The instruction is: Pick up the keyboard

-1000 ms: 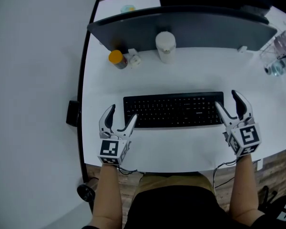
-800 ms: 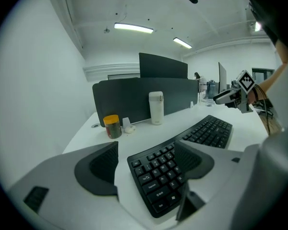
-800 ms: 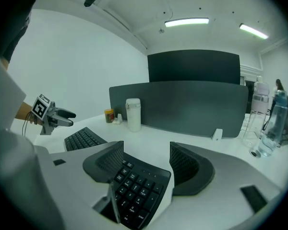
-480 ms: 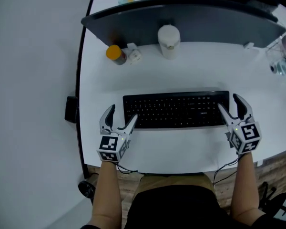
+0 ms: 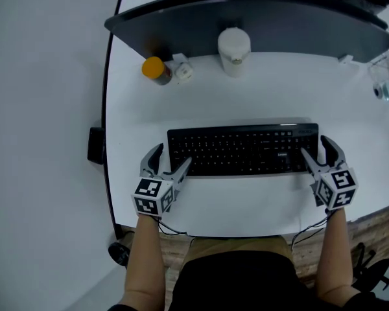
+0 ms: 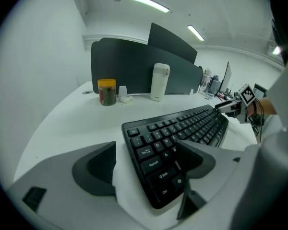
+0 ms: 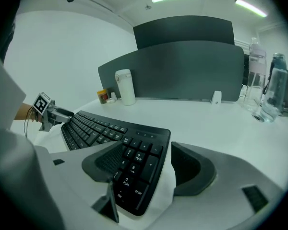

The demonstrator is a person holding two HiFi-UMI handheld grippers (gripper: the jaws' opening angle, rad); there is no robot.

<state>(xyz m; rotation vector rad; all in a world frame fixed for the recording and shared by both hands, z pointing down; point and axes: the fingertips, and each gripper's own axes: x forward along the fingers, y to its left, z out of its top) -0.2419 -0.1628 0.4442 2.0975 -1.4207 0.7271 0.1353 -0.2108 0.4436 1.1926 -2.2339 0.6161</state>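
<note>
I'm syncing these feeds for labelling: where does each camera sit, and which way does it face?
Head view: on the person's head, looking steeply down at desk and keyboard; both forearms, left tongs, right tongs show.
Left gripper view: on the left tongs, looking along the keyboard from its left end; own open jaws show.
Right gripper view: on the right tongs, looking from the keyboard's right end; own open jaws show.
Shared: all see the keyboard; each gripper view sees the other tongs.

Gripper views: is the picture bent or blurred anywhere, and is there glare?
Left gripper view: fisheye bend, black corners, ceiling lights blown white, keyboard sharp. Right gripper view: same bend and corners. Head view: the edge of the desk bows.
</note>
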